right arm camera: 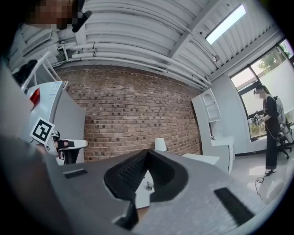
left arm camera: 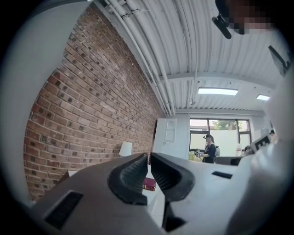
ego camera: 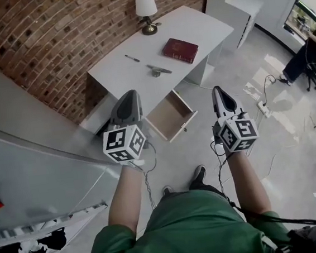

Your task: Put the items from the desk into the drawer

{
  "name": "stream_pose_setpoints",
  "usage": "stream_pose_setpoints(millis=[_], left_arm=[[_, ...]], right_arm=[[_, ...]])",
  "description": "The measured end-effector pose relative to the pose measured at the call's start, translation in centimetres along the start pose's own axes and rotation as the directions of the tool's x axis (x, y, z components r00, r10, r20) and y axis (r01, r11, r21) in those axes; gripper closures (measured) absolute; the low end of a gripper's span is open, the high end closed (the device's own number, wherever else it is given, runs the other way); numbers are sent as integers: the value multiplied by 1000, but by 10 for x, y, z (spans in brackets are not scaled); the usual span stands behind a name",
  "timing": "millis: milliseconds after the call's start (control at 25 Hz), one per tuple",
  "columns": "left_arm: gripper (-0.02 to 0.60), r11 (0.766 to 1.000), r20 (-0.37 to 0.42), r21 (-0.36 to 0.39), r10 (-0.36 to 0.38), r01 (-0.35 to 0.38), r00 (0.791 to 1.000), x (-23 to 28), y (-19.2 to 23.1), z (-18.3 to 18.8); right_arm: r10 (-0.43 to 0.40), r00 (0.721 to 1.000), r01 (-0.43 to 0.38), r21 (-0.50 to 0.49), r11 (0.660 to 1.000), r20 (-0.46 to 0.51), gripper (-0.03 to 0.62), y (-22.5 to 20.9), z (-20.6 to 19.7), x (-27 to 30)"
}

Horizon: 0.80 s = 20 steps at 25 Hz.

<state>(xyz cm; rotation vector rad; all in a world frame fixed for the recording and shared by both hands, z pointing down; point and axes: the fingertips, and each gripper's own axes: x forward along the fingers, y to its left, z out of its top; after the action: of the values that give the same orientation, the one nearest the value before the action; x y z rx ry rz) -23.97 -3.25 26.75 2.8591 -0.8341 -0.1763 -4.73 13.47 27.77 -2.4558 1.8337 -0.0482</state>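
Left gripper (ego camera: 129, 96) and right gripper (ego camera: 218, 91) both closed, empty; book (ego camera: 180, 50) on surface (ego camera: 204, 27) well ahead, beyond open drawer (ego camera: 171, 115); right gripper probably nearer.

Head view looks steeply down; both gripper views face forward, sharing the distant desk (ego camera: 204, 28).

Bright daylight from the window (left arm camera: 219, 130), sharp focus, strong fisheye edge warping.

Green top (ego camera: 180, 227); grey L gripper (ego camera: 130, 94), R gripper (ego camera: 217, 89); marker cubes (ego camera: 124, 143); blk cables (ego camera: 221, 170)
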Motion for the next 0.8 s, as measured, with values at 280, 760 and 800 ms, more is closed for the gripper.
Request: stream_pose_setpoints(millis=[280, 760, 800], left_arm=[[561, 997, -8, 38, 69, -69, 998, 51, -29, 1], [561, 984, -34, 110, 144, -139, 989, 111, -75, -6], [561, 983, -41, 113, 149, -143, 988, 115, -74, -9]], right_arm=[[63, 998, -64, 39, 997, 31, 591, -61, 13, 32], [129, 991, -130, 101, 986, 15, 591, -148, 3, 62], [134, 991, -134, 100, 986, 12, 591, -152, 2, 65]])
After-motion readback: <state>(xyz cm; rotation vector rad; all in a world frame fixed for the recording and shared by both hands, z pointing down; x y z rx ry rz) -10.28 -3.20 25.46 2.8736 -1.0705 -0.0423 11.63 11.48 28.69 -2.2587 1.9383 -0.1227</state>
